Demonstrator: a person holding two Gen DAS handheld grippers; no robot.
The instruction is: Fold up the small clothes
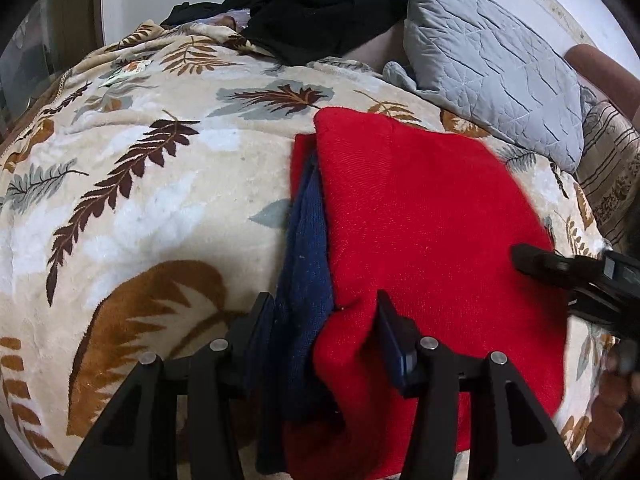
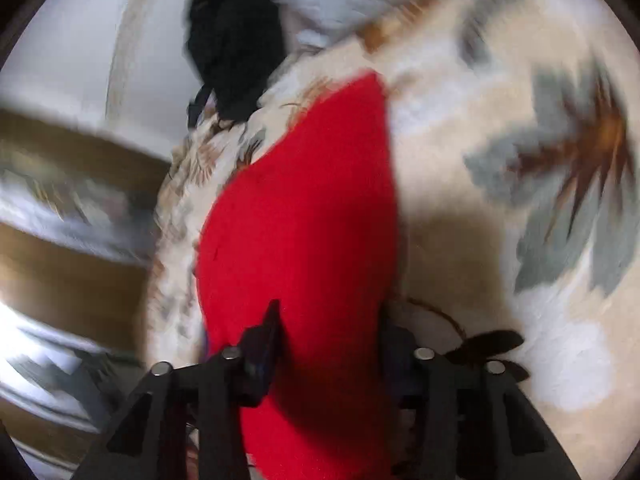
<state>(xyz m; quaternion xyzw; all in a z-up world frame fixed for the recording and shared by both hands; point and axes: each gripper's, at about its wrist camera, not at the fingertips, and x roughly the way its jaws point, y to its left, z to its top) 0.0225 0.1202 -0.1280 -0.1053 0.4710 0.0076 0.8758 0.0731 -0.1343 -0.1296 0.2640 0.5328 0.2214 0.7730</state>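
- Left of the left gripper (image 1: 326,330) lies only bare leaf-print blanket (image 1: 168,200), soft and plush (it will let cloth sink in a little).
- Between its fingers, held about half apart, a bunched edge of the red knit (image 1: 420,216) and its dark blue layer (image 1: 306,264) rises; whether the pads actually press on it I cannot tell.
- Ahead and to the right of that gripper the red knit lies spread flat on the blanket.
- It looks light, limp and stretchy, not slippery; I would judge it best taken at an edge or corner, catching both layers so the blue one does not slide out.
- Farther right, the right gripper (image 1: 532,262) reaches in over the knit's far edge; in its own blurred view the red cloth (image 2: 304,208) runs between its partly parted fingers (image 2: 267,332), grip unclear.
- Beyond both, a grey quilted pillow (image 1: 492,76) and a black heap of clothes (image 1: 320,4) sit well apart, nothing blocking the fold.
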